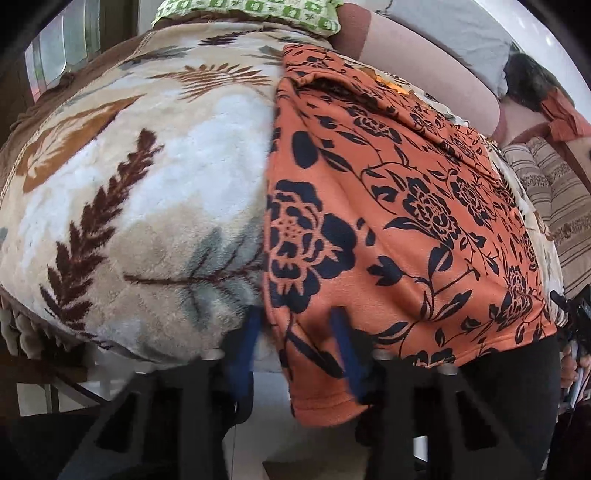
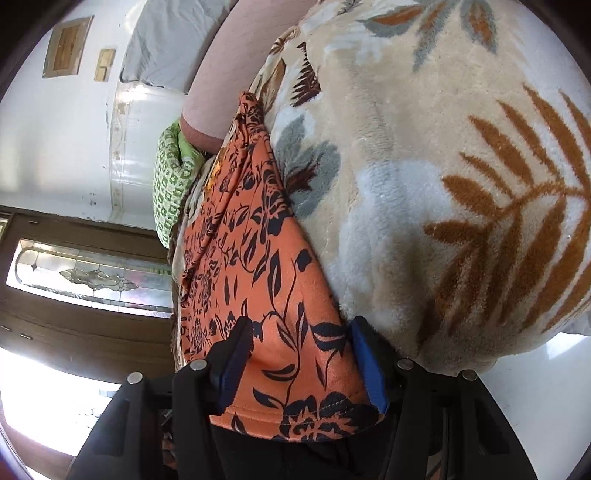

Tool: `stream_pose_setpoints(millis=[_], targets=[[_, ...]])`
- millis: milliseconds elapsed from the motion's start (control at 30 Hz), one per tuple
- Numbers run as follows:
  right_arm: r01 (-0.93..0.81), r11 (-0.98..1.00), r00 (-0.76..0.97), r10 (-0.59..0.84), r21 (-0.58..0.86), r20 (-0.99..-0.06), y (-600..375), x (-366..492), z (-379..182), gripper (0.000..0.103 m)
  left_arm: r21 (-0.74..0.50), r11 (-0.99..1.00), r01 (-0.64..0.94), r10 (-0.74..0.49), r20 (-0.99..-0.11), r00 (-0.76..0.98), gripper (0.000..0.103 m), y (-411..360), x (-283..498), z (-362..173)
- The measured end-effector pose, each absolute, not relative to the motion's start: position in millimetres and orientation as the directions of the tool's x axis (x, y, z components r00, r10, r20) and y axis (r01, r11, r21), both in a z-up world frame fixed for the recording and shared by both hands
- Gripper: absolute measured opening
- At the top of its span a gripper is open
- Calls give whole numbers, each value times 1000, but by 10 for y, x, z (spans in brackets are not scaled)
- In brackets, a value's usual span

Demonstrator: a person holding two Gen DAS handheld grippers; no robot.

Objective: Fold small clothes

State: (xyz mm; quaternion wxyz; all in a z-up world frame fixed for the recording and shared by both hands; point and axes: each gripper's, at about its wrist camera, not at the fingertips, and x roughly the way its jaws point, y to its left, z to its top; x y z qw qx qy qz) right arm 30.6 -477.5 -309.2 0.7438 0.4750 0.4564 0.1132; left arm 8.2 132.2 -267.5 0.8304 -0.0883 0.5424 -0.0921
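An orange garment with a dark floral print (image 1: 388, 206) lies spread on a fleece blanket with a leaf pattern (image 1: 147, 166). Its near hem hangs over the bed's edge. In the left wrist view my left gripper (image 1: 297, 338) straddles the hem's left corner. Its blue pads stand narrow, with a gap still showing, and the cloth lies flat between them. In the right wrist view the same garment (image 2: 251, 258) runs away from me along the blanket (image 2: 424, 184). My right gripper (image 2: 301, 354) is open, and the other hem corner fills the space between its pads.
A green patterned pillow (image 1: 251, 11) lies at the far end of the bed, with a striped cushion (image 1: 561, 206) to the right. A hand (image 1: 570, 363) shows at the right edge. A wooden door with a glass pane (image 2: 85, 277) stands to the left.
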Motion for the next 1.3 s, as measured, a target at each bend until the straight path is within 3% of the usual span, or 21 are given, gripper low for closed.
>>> stream_pose_setpoints(millis=[33, 167, 200, 300, 367, 533, 700, 767, 833, 900, 967, 1033, 1067, 1167, 1300], targets=[[267, 522, 556, 603, 810, -572, -4778, 305, -3089, 60, -267, 962, 52, -266, -883, 386, 20, 1348, 86, -2679], [280, 521, 545, 606, 807, -580, -4780, 342, -3045, 65, -360, 932, 37, -348, -863, 366, 18, 1417, 71, -2690], [283, 517, 549, 603, 807, -579, -4782, 343, -3035, 66, -358, 933, 45, -349, -862, 368, 20, 1406, 63, -2685], [279, 531, 551, 594, 800, -586, -4754, 357, -3017, 67, -349, 934, 75, -351, -860, 371, 38, 1314, 76, -2666], [276, 532, 554, 593, 801, -584, -4742, 358, -3031, 67, -325, 941, 96, -337, -863, 377, 39, 1243, 80, -2650], [275, 516, 557, 602, 811, -572, -4760, 349, -3057, 64, -280, 953, 117, -304, -879, 368, 12, 1222, 91, -2649], [240, 563, 523, 612, 791, -594, -4677, 363, -2990, 56, -344, 934, 98, -355, -860, 367, 9, 1315, 96, -2655], [216, 564, 510, 631, 797, -585, -4632, 367, -2955, 54, -351, 930, 105, -365, -859, 358, 18, 1315, 99, -2669], [237, 588, 497, 610, 773, -616, -4614, 375, -2969, 55, -402, 908, 114, -416, -842, 345, 43, 1292, 121, -2655], [259, 578, 495, 608, 774, -620, -4633, 378, -3019, 56, -396, 910, 126, -414, -840, 351, 44, 1235, 129, -2633], [272, 546, 506, 619, 792, -601, -4653, 381, -3041, 59, -339, 928, 155, -373, -855, 360, 38, 1143, 137, -2635], [258, 546, 515, 620, 797, -592, -4619, 396, -3039, 60, -307, 936, 170, -350, -860, 371, 8, 1114, 143, -2631], [240, 572, 509, 614, 785, -603, -4574, 411, -3017, 58, -316, 935, 163, -354, -861, 366, 8, 1135, 158, -2638], [209, 690, 440, 566, 693, -697, -4379, 480, -2965, 6, -383, 915, 129, -403, -845, 353, 7, 1237, 188, -2645], [233, 723, 407, 535, 650, -741, -4251, 535, -2873, 6, -448, 878, 166, -477, -800, 363, 6, 1282, 187, -2477]])
